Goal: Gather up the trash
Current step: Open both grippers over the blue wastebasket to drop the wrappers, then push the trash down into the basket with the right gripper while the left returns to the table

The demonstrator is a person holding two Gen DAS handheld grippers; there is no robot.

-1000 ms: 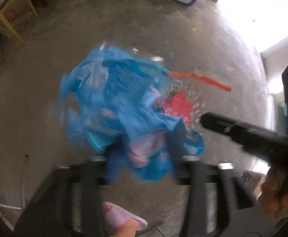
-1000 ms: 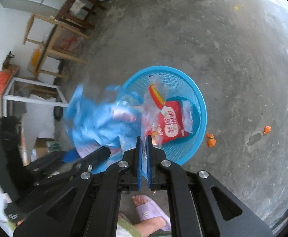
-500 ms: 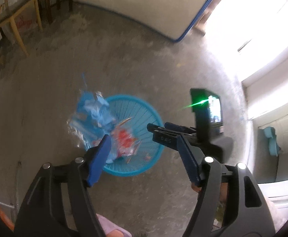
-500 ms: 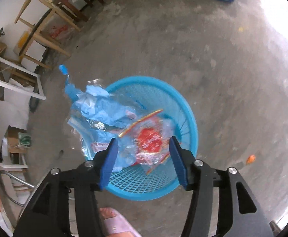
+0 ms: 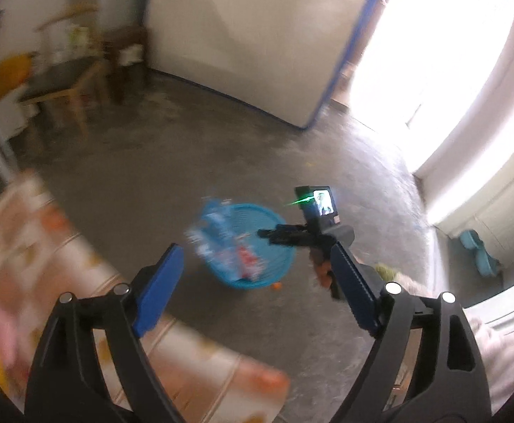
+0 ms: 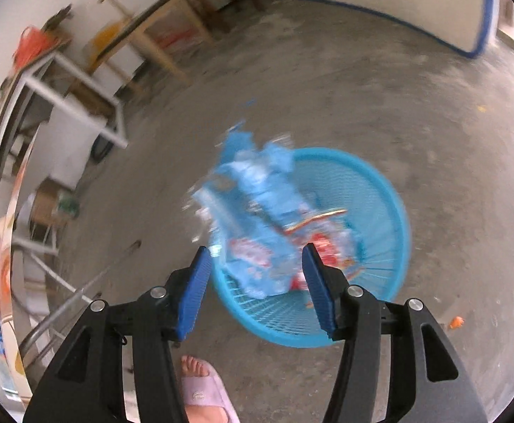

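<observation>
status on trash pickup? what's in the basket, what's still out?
Done: blue wrapper and red packet lie in the blue basket, the wrapper hanging over its rim. In hand: nothing; right hand-held gripper open, left hand-held gripper opening, both empty. Left: orange scraps on the floor.

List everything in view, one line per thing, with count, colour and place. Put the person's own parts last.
basket: one, blue mesh, on the floor
blue wrapper: one, crumpled, hanging over the basket's rim
red wrapper: one, red and clear, inside the basket
orange scraps: a few, on the floor beside the basket
floor: grey concrete
wooden tables: at least two, by the far wall
metal frame stand: one, grey, at the wall
patterned cloth: orange and white, blurred, near edge in the left view
foot in slipper: one, lilac, below the basket
left tongs: blue pads, opening, nothing between
right tongs: blue pads, open, empty, above the basket
</observation>
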